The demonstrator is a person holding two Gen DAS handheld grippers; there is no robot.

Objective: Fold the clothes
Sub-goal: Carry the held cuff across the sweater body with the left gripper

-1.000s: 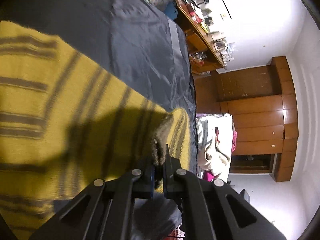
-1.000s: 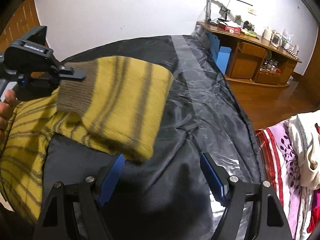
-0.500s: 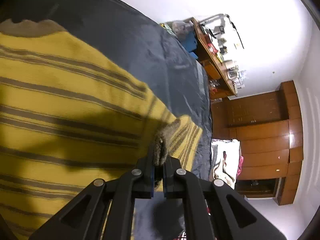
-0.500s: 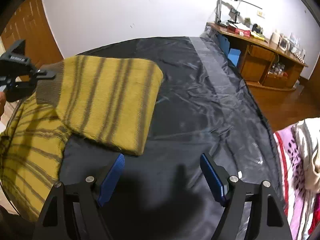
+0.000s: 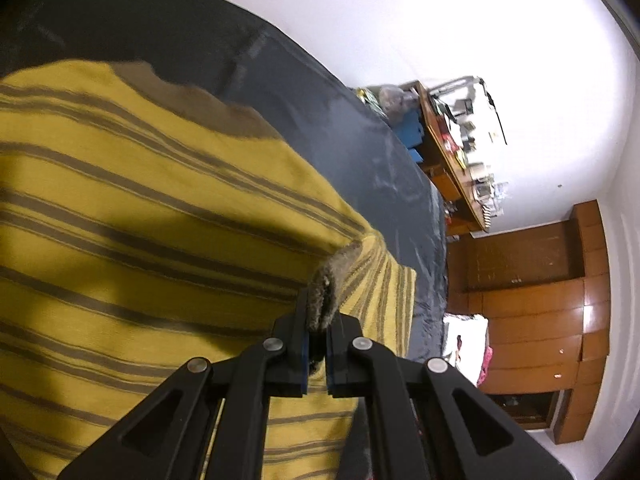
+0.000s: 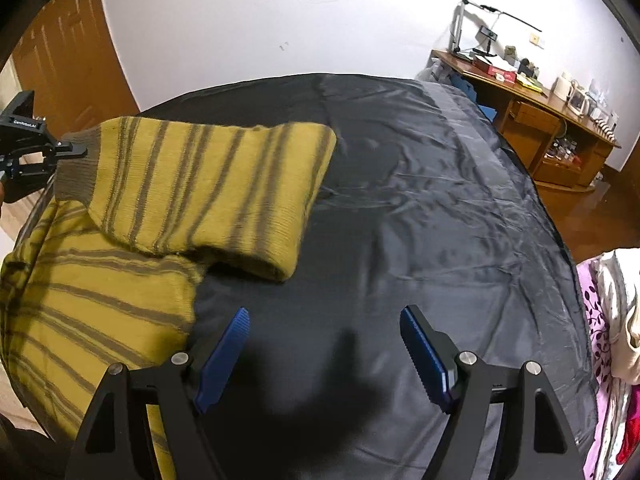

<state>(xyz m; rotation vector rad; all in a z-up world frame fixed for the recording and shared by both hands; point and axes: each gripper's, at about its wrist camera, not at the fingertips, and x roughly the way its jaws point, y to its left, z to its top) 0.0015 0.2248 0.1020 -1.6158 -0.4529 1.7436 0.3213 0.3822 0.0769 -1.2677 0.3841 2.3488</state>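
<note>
Clamped on the brown cuff (image 5: pixel 322 298) of the sweater (image 5: pixel 140 240), my left hand-held gripper (image 5: pixel 316 336) holds the sleeve (image 6: pixel 208 192) lifted and stretched over the sweater's body, so I judge the sleeve is being folded inward. That sweater lies on the dark bed cover (image 6: pixel 420 200), its body at the near left edge. Over on the other side, my right hand-held gripper (image 6: pixel 324 344) hangs above bare cover with its blue pads (image 6: pixel 420 344) well apart and nothing between them, free to pin or smooth the fold.
</note>
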